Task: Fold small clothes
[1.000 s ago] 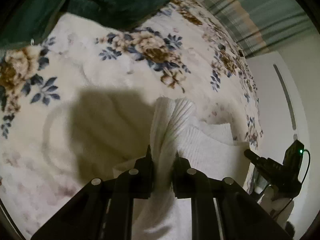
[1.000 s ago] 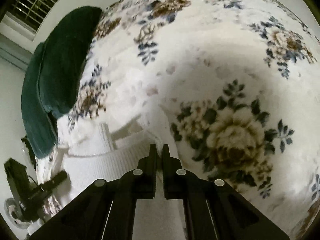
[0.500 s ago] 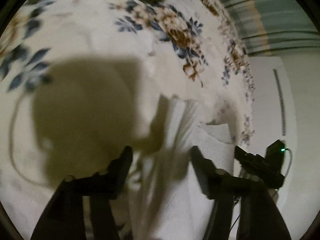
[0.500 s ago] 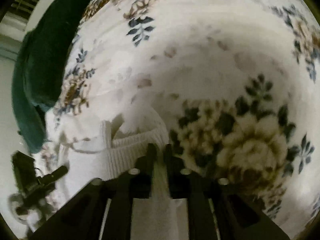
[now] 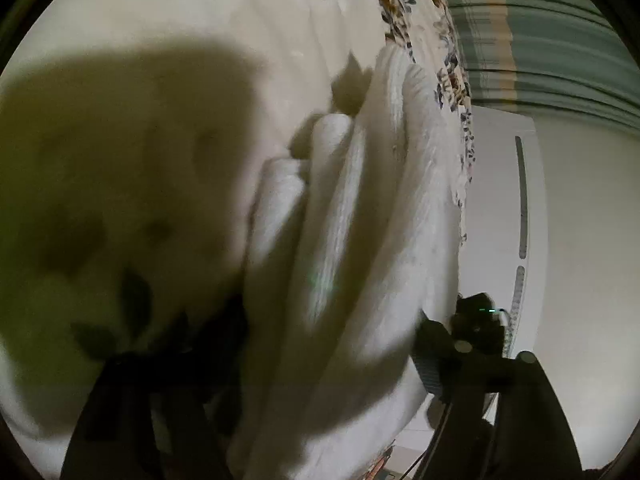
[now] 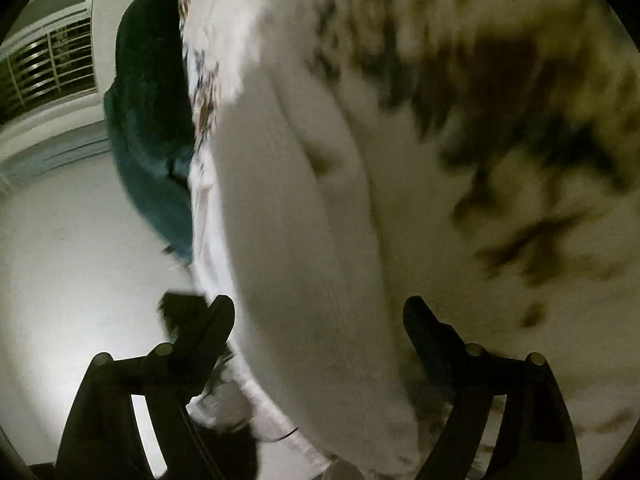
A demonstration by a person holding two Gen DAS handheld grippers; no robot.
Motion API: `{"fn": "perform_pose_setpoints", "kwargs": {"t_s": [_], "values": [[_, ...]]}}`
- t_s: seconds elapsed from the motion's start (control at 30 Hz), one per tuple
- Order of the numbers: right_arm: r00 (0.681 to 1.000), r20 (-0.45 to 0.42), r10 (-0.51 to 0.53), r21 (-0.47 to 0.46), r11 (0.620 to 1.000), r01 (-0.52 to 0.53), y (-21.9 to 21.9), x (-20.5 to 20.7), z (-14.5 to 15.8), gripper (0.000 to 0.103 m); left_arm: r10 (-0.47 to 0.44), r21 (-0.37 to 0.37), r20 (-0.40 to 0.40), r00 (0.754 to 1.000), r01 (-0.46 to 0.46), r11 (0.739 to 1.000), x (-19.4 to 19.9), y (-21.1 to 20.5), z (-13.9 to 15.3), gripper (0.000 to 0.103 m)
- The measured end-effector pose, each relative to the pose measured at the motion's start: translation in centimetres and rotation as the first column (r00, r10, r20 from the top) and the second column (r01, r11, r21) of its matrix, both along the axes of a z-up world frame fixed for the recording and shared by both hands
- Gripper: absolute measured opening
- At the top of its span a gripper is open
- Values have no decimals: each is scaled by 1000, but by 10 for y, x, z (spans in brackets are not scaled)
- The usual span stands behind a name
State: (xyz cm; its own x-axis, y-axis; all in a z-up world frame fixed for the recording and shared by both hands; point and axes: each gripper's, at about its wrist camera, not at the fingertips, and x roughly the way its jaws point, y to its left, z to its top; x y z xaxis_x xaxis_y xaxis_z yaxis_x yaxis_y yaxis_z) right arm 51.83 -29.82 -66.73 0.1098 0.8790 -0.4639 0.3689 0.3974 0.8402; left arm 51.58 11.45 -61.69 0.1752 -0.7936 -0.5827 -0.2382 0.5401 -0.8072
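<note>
A white ribbed knit garment lies in stacked folds on the floral bedspread. My left gripper is low and close to it. Its jaws are opening, with the cloth between them and the pads off it. The left finger is dim in shadow. In the right wrist view the same garment fills the middle, blurred. My right gripper straddles its near edge with jaws opening wide, and neither finger presses on the fabric.
The bedspread with brown and blue flowers spreads to the right. A dark green cushion lies at the bed's far end by a barred window. A striped curtain and a white panel stand beyond the bed edge.
Both grippers were shut on the garment's edge a second ago. Both have since opened, let the cloth go and dropped lower toward the bed, and the garment now rests in folds.
</note>
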Motion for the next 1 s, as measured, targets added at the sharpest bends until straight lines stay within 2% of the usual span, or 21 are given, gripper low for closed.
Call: {"fn": "perform_pose_setpoints", "kwargs": {"t_s": [0.1, 0.2, 0.23, 0.27, 0.3, 0.33, 0.37, 0.43, 0.53, 0.73, 0.9, 1.0], "values": [[999, -22, 26, 68, 997, -25, 18, 4, -22, 89, -23, 1, 13, 1000, 23, 1000, 7, -4, 4, 77], [999, -26, 46, 84, 996, -43, 35, 11, -30, 91, -39, 21, 50, 998, 38, 999, 9, -12, 10, 76], [998, -26, 50, 74, 996, -48, 40, 13, -29, 91, -51, 39, 80, 995, 48, 998, 9, -14, 15, 69], [998, -22, 59, 60, 997, -57, 45, 15, -28, 91, -63, 70, 105, 992, 55, 996, 9, -18, 19, 42], [998, -10, 69, 31, 997, -68, 50, 17, -24, 88, -70, 94, 128, 989, 59, 994, 10, -21, 26, 35], [997, 2, 80, -8, 997, -80, 55, 18, -21, 77, -65, 108, 143, 988, 50, 993, 10, -22, 30, 33], [995, 10, 95, -48, 994, -94, 59, 18, -17, 70, -59, 120, 157, 986, 40, 992, 10, -22, 35, 31], [996, 27, 87, -85, 993, -85, 62, 17, -8, 54, -45, 131, 179, 983, 21, 991, 11, -24, 44, 29], [994, 67, 86, -141, 987, -76, 67, 16, 12, 49, -53, 144, 217, 975, 21, 989, 10, -30, 63, 29], [984, 173, 53, -155, 988, -26, 68, 32, 66, 47, -69, 132, 290, 954, 31, 991, 42, -35, 110, 29], [957, 291, 21, -154, 988, 25, 55, 82, 123, 47, -73, 128, 359, 931, 28, 991, 103, -47, 145, 29], [946, 324, 4, -166, 985, 53, 48, 118, 138, 47, -75, 138, 381, 922, 24, 990, 137, -52, 147, 29]]}}
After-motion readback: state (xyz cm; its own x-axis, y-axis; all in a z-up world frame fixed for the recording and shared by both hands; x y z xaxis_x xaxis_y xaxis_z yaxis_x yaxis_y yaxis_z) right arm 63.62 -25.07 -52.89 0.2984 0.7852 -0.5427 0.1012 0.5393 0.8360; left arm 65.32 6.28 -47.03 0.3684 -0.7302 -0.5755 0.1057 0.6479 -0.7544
